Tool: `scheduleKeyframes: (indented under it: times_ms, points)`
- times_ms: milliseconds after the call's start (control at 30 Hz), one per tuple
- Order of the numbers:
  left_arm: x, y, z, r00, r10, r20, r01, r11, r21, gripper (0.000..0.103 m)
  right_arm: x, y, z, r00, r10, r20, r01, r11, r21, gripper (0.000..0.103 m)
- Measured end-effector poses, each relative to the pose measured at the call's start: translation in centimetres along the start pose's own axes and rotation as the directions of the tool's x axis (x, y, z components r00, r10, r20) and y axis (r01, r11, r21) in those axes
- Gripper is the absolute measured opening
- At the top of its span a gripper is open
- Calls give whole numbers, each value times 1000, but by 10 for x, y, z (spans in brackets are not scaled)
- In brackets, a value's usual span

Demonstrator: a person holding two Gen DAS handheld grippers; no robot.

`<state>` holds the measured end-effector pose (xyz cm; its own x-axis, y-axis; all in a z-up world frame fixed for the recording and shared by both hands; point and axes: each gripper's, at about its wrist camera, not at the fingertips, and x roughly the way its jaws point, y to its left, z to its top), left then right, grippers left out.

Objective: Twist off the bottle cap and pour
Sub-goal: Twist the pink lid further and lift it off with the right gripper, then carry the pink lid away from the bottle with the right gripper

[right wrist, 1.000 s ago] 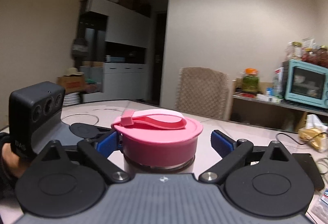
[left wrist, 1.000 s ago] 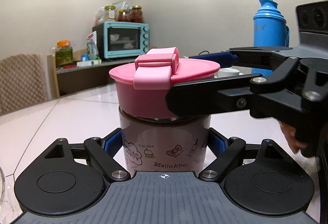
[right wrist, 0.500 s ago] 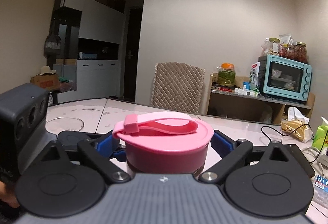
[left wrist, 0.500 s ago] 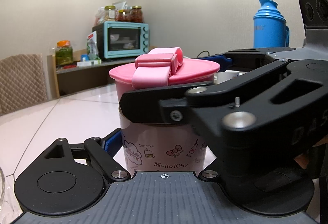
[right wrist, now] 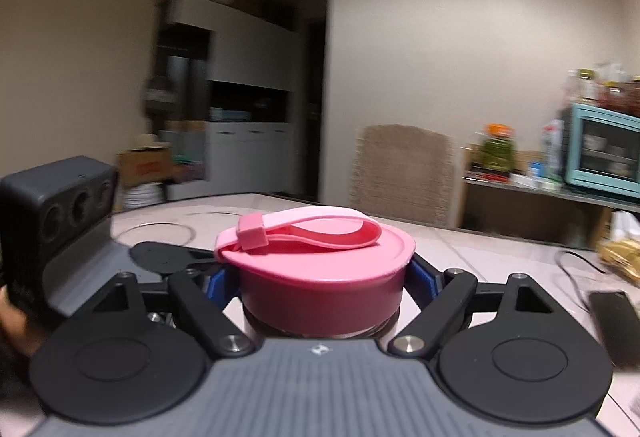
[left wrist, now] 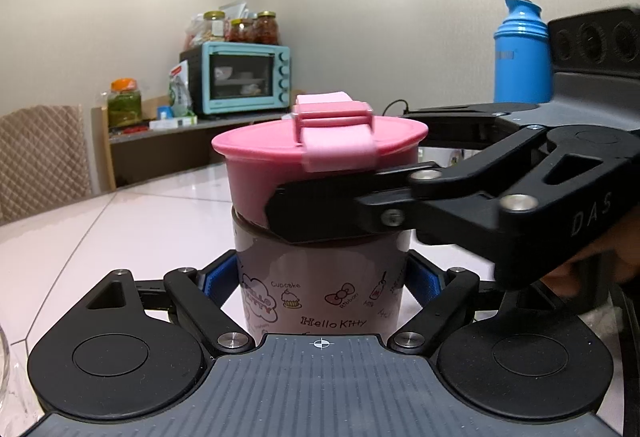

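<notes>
And here we are, both tools on the same bottle (left wrist: 320, 277), which stands upright on the pale table (left wrist: 100, 237) dead centre in both views! The left gripper (left wrist: 320, 279) is clamped on the bottle's lower body, its blue pads (left wrist: 214, 275) pressed against either side of the printed wall, and the bottle sits right between the two black arms. Higher up, the right gripper (right wrist: 320, 277) comes in level from the right side of the left camera's view and is clamped on the pink cap (left wrist: 316, 157), one black finger (left wrist: 320, 211) lying across the front of the cap just above the seam where it meets the body; in its own view the blue pads hug both sides of the cap, no gap to be seen. A paler pink strap (right wrist: 304, 229) loops flat across the top of the cap. The writing now: "Hello Kitty" reads clearly along the bottom of the body, with "Cupcake" over a little cake drawing, "Ribbon" under a bow and "Milk" beside a small bottle drawing, and "DAS" is moulded into the right gripper's housing. A bit of a hand (left wrist: 568, 279) shows beneath that housing, gripping from below; the right camera's picture is a touch blurred
</notes>
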<state>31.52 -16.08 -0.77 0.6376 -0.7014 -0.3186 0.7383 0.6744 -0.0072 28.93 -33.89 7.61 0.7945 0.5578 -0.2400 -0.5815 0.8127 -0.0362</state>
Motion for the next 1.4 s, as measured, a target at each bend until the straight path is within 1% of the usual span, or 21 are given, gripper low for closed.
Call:
scheduleKeyframes:
  times_ms: [33,67,167,200,267,533,800,1133,1300,1400]
  points:
    - [0,0,0,1000,1,0,-1,1000,1,89,-1,-10,-2,998,53,16,-53,999,-2,85]
    - [0,0,0,1000,0,0,0,1000,-1,89,-1,-14,-3,997,78,24,-78,997,-3,85]
    - [0,0,0,1000,-2,1,2,1000,-1,89,-2,-18,-2,993,108,39,-108,994,5,85]
    - [0,0,0,1000,-1,1,1,1000,-1,89,-5,-23,-2,989,132,72,-134,990,33,85]
    - [0,-1,0,1000,-1,1,1,1000,0,89,-8,-25,0,987,132,89,-136,990,37,85]
    - [5,-5,2,1000,4,2,-4,1000,7,89,-9,-19,12,989,127,73,-129,992,12,85]
    - [4,-9,3,1000,24,4,-24,1000,4,89,-10,-15,20,994,77,77,-79,997,17,85]
    - [1,-20,5,998,67,4,-67,997,29,89,-17,-14,25,996,13,85,-17,999,48,85]
    - [0,-23,6,995,104,-5,-104,994,20,90,-23,-18,28,995,-28,95,21,997,77,85]
    - [-4,-24,6,990,142,-13,-142,990,2,90,-26,-23,29,993,-56,101,47,995,93,85]
